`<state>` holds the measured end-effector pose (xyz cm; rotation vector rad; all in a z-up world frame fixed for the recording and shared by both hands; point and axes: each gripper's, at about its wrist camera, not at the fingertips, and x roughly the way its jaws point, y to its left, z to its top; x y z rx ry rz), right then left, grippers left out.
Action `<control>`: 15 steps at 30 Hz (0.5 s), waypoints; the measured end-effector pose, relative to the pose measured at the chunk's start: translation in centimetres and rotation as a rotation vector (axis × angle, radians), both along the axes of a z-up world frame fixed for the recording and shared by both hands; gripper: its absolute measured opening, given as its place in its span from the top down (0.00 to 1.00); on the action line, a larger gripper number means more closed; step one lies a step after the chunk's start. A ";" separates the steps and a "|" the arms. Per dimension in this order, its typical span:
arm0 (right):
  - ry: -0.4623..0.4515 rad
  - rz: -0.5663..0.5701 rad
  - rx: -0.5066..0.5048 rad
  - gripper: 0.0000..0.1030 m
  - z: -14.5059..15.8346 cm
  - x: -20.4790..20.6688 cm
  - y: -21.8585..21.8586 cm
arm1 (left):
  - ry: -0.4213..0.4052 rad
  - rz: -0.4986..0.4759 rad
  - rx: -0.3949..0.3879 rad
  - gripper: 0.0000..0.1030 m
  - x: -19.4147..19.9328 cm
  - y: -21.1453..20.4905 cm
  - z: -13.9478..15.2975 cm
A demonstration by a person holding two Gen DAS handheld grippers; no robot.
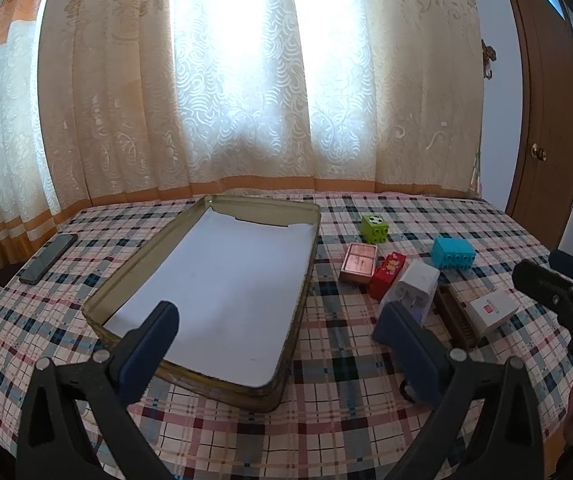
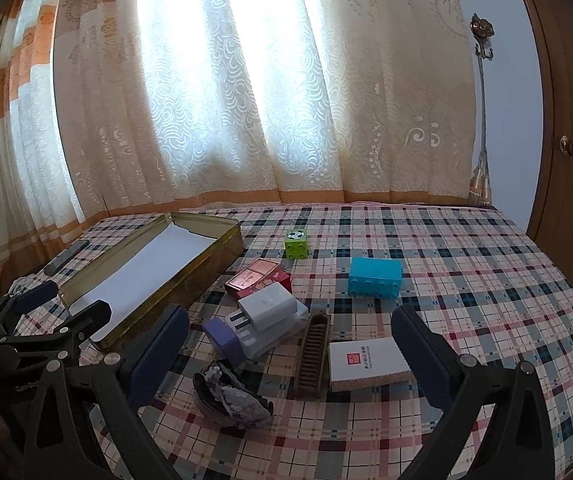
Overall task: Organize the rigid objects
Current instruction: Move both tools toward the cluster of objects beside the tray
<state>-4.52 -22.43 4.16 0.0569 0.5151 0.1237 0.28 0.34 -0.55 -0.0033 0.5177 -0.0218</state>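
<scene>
Apparently we are just starting: both grippers, left gripper [image 1: 276, 322] and right gripper [image 2: 290, 330], gape empty, the paper-lined gold metal tin [image 1: 310, 216] holds nothing, so next we pick the white rectangular box [image 2: 368, 364].

I can make out print only on the white box [image 2: 368, 364], just right of the brown comb [image 2: 313, 354]: a small red square logo with tiny lines beneath, too small to read
</scene>
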 end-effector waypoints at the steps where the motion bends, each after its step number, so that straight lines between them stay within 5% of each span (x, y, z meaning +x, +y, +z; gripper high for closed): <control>1: -0.001 -0.001 0.002 0.01 0.0 0.0 -0.1 | 0.001 0.001 0.006 0.00 0.1 -0.4 -0.2; 15: 0.003 -0.016 0.015 0.01 -0.2 -0.1 -1.1 | 0.005 -0.014 0.032 0.00 0.4 -1.3 -0.5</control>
